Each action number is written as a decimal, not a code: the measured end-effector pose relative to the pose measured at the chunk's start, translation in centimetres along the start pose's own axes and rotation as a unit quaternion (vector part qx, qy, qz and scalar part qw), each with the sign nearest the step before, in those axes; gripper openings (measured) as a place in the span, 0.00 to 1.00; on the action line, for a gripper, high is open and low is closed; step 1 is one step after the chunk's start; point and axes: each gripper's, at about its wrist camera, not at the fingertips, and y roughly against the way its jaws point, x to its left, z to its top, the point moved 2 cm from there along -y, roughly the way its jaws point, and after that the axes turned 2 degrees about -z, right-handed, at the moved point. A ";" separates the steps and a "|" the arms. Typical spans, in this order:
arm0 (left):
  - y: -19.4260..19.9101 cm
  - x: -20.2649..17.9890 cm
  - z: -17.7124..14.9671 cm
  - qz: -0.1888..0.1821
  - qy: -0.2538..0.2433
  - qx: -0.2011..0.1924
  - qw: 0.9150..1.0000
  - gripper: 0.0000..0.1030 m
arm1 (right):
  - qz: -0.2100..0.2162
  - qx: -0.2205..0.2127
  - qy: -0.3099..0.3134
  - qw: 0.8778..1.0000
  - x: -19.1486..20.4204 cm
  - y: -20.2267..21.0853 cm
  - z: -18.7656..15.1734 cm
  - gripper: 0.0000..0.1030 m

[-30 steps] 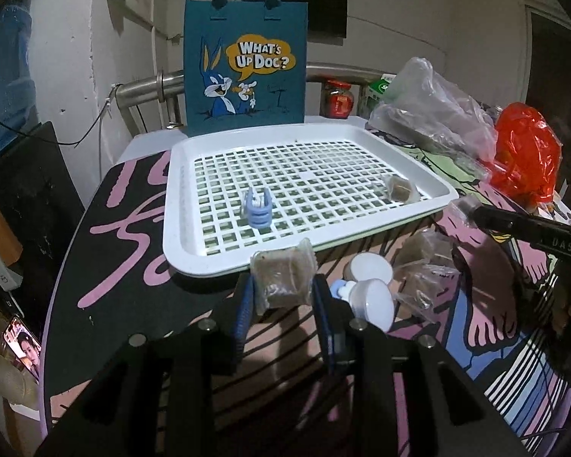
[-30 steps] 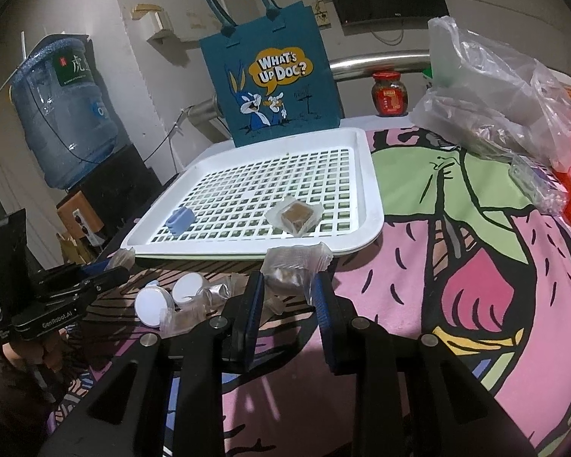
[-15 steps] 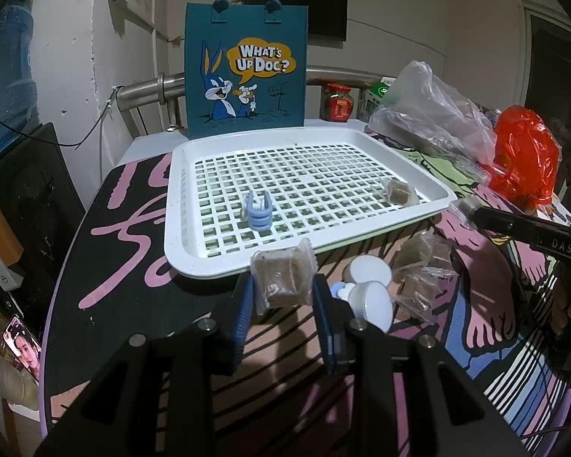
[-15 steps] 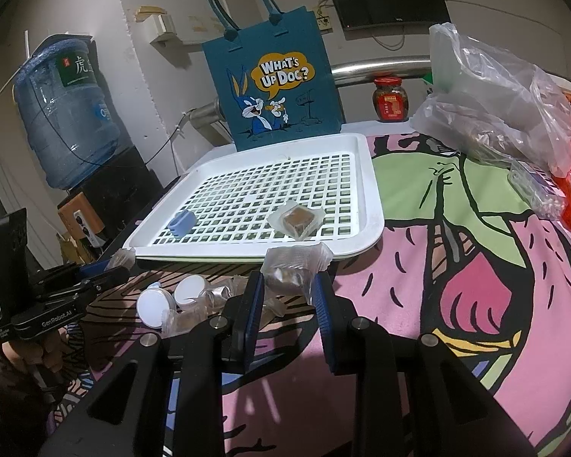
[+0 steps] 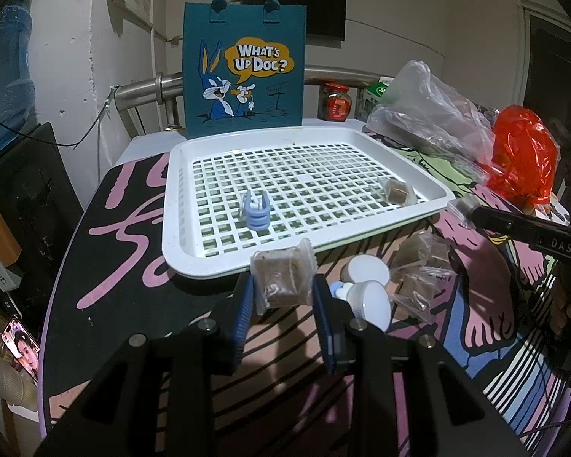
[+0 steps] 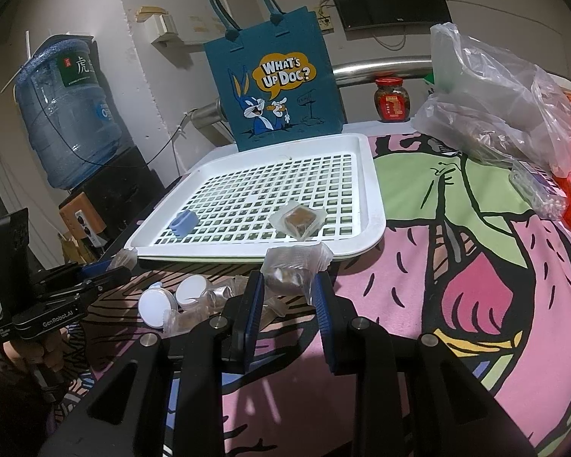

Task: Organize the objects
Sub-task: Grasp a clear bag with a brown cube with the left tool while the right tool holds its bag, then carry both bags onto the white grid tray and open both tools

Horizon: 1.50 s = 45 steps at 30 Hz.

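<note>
Two claws each pinch wrapped packet; contents unclear, maybe brown blocks.

Both grippers are black with silver screws, blue ribbed fingers and white "GenRobot.AI" lettering.

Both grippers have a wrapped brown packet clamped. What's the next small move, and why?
Probably carry the left gripper forward and set its packet in the white tray just ahead. One packet and a blue clip already lie there; more packets wait outside.
</note>
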 end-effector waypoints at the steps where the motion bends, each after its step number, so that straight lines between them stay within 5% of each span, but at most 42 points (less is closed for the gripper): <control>1: 0.0 0.0 0.0 0.000 0.000 0.000 1.000 0.29 | 0.000 0.000 0.000 1.000 0.0 0.0 0.0 0.26; 31: 0.0 -0.1 0.0 -0.018 0.008 0.003 1.000 0.29 | 0.001 0.006 -0.006 1.000 -0.2 -0.2 0.2 0.25; 45: 0.7 3.6 5.7 0.019 0.018 -0.041 0.999 0.29 | 0.034 -0.058 -0.004 0.998 0.1 1.9 7.4 0.25</control>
